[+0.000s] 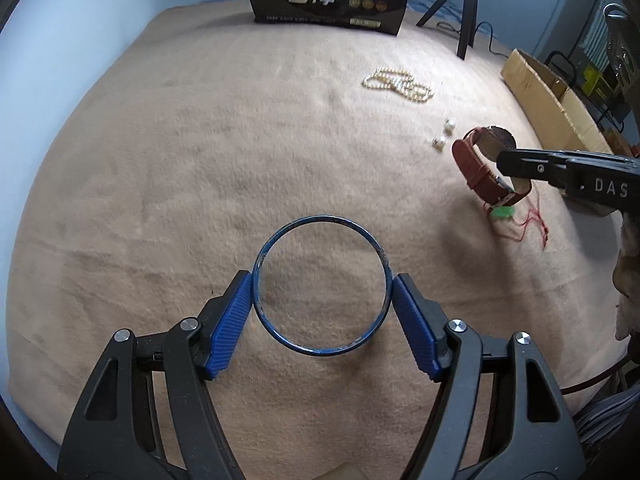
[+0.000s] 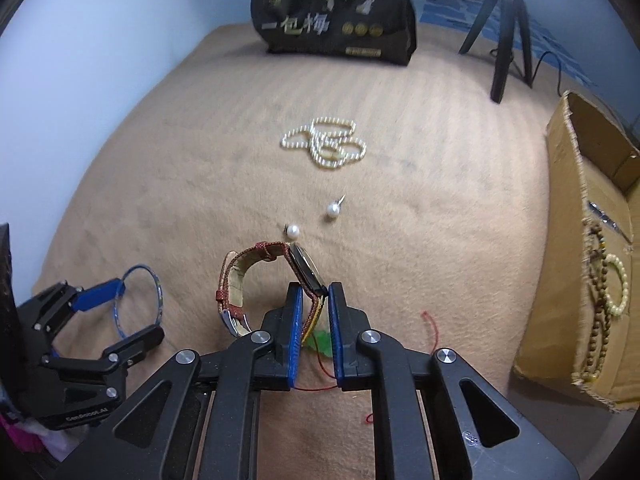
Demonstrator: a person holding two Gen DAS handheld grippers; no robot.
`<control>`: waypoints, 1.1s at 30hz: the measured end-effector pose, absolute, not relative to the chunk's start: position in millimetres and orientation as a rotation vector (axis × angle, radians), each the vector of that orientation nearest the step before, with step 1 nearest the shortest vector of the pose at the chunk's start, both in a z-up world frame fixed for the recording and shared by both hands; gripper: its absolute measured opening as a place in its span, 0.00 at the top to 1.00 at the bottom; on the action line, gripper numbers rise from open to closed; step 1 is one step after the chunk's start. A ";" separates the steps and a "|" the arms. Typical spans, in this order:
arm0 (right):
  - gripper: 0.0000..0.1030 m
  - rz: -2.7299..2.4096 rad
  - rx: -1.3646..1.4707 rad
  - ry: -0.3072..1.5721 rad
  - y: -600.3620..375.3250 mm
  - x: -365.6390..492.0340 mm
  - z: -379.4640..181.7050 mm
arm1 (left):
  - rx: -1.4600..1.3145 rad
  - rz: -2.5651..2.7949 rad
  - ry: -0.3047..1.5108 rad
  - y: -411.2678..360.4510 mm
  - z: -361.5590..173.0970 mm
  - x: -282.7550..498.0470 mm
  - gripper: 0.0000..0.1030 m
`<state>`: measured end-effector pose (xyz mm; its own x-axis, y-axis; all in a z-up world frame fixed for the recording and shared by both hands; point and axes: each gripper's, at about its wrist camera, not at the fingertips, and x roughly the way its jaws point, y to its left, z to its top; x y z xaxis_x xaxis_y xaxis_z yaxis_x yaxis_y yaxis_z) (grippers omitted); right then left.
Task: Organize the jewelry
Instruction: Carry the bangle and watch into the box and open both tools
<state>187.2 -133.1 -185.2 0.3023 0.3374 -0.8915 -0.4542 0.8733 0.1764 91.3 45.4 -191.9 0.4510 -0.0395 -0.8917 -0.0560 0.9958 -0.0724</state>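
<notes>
My right tool [image 2: 314, 312] was clamped on the watch [image 2: 280, 276] near its case, strap loop hanging left, lifted off the blanket [image 2: 200, 160]. The cardboard box [image 2: 592, 248] with bead bracelets lay to its right, nearer this hand. My left tool [image 1: 322, 292] stood wide, pads pressed on either side of the blue bangle [image 1: 322, 286]. Pearl necklace [image 2: 326, 142] and two pearl earrings [image 2: 293, 231] lay ahead, untouched.

Blue bangle [image 1: 322, 288], reddish-brown watch strap [image 2: 240, 280], cream pearl necklace [image 2: 326, 142], tan blanket [image 1: 200, 140].
</notes>
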 end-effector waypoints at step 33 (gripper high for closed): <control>0.89 0.196 0.054 0.931 -309.7 225.6 -88.5 | -0.033 -0.274 0.875 -77.6 -84.8 166.2 0.29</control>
<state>225.6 -309.7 -88.5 0.5806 0.1912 -0.7914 -0.1442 0.9808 0.1311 166.2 -77.6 -84.8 0.6084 -0.2508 -0.7530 0.2241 0.9644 -0.1402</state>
